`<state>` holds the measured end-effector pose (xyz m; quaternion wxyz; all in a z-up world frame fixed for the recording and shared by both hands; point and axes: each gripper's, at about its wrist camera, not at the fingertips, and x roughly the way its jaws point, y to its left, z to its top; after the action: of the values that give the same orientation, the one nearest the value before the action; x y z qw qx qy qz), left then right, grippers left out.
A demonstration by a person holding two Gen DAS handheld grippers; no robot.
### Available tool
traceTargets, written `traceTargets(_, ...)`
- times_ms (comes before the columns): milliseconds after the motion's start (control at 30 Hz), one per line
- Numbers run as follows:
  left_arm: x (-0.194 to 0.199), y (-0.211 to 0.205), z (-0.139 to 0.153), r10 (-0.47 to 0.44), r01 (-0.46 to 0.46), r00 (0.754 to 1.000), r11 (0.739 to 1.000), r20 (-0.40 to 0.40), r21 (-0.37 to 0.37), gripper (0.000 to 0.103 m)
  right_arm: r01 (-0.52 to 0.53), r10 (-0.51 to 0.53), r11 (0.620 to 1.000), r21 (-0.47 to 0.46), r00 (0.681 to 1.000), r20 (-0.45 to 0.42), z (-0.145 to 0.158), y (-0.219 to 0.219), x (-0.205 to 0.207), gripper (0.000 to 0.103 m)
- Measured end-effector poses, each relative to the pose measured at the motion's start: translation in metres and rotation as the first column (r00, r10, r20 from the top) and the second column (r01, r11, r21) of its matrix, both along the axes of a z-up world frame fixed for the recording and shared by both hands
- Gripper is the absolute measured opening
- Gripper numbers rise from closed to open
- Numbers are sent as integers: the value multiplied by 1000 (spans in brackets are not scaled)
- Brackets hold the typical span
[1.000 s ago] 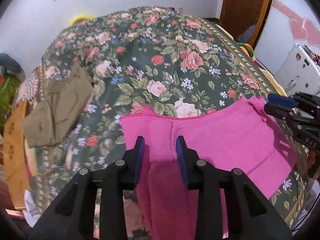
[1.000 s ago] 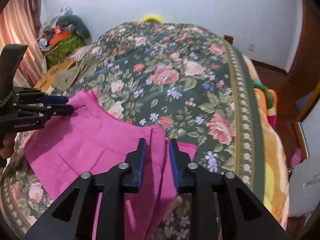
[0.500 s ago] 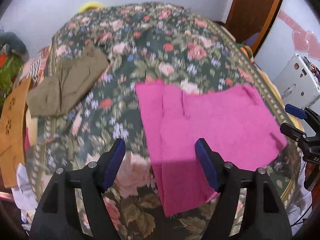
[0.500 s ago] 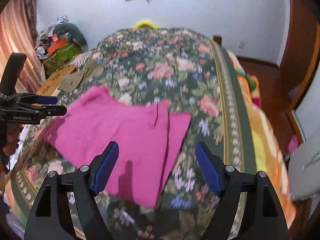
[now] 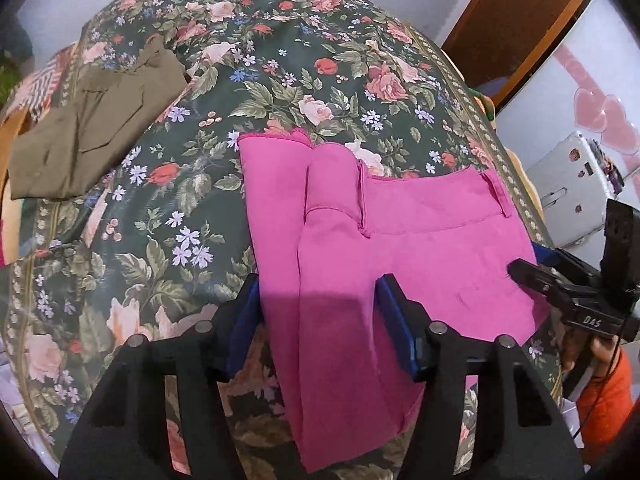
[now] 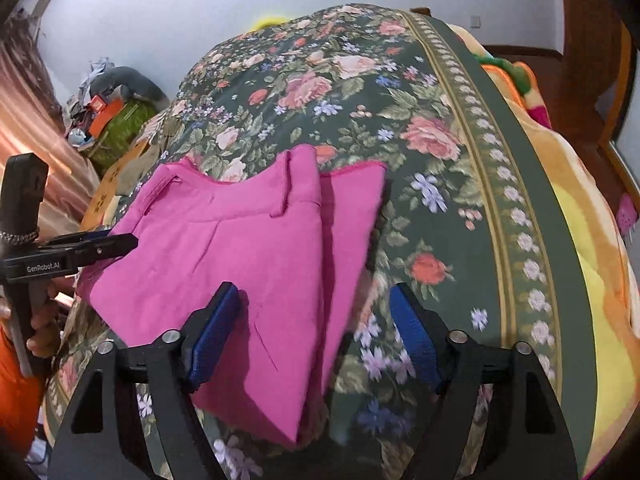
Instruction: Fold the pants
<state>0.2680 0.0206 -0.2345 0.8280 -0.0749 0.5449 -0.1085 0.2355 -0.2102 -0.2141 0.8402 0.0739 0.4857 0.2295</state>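
Pink pants (image 5: 400, 240) lie folded flat on the floral bedspread (image 5: 280, 80), waistband toward the far side. My left gripper (image 5: 318, 300) hovers over their left folded part. Its jaws are closing, with pink cloth showing between the blue pads, which do not press on it. In the right wrist view the pants (image 6: 240, 240) reach under my right gripper (image 6: 314, 300), whose jaws are also closing over the right folded edge without gripping. Each gripper shows in the other's view: the right gripper (image 5: 528, 270) at the pants' right edge, the left gripper (image 6: 100, 246) at their left edge.
Olive pants (image 5: 92, 120) lie at the bed's left edge beside a brown cardboard piece (image 6: 104, 196). A white appliance (image 5: 572, 188) stands to the right of the bed. An orange-yellow blanket (image 6: 580, 240) hangs along the bed's right side. Clutter (image 6: 116, 112) is piled by the curtain.
Both grippers, nearly shut around pink cloth a second ago, opened wide and let it go. The pants now lie flat. Both grippers have dropped closer and their jaws have narrowed slightly.
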Motion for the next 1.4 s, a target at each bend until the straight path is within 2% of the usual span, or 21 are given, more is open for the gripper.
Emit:
traceTargets(67, 2, 2, -1, 18, -18, 1000, 1000, -2, -20, 58, -22, 22, 1000, -5, 1000, 12, 1, 5, 3, 60)
traceTargets(133, 5, 2, -1, 27, -27, 1000, 999, -3, -28, 53, -37, 37, 999, -4, 999, 22, 2, 7, 6, 47)
traceTargets(167, 6, 2, -1, 29, -29, 1000, 999, -4, -37, 47, -45, 45, 999, -4, 999, 26, 3, 8, 6, 43)
traceTargets(233, 8, 1, -1, 32, -32, 999, 998, -10, -60, 38, -54, 55, 998, -9, 998, 39, 5, 10, 8, 29)
traceTargets(300, 7, -3, 0, 22, -23, 1000, 998, -7, -58, 30, -59, 60, 998, -22, 997, 54, 7, 13, 7, 25)
traceTargets(533, -9, -9, 14, 19, -19, 999, 1000, 43, 2, 22, -59, 60, 998, -9, 993, 100, 23, 13, 0, 13)
traceTargets(733, -26, -12, 40, -3, -11, 990, 995, 143, 97, 20, -95, 98, 995, -27, 983, 155, 46, 27, -5, 12)
traceTargets(933, -32, 14, 77, 24, -53, 969, 992, 244, 115, 20, -121, 123, 992, -25, 965, 231, 75, 51, 0, 11)
traceTargets(1100, -25, 49, 102, 70, -107, 952, 988, 299, 109, 20, -152, 154, 988, -29, 946, 287, 96, 82, 12, 11)
traceTargets(1400, -17, 115, 99, 143, -196, 934, 972, 329, 132, 20, -223, 222, 974, -31, 925, 309, 99, 152, 36, 11)
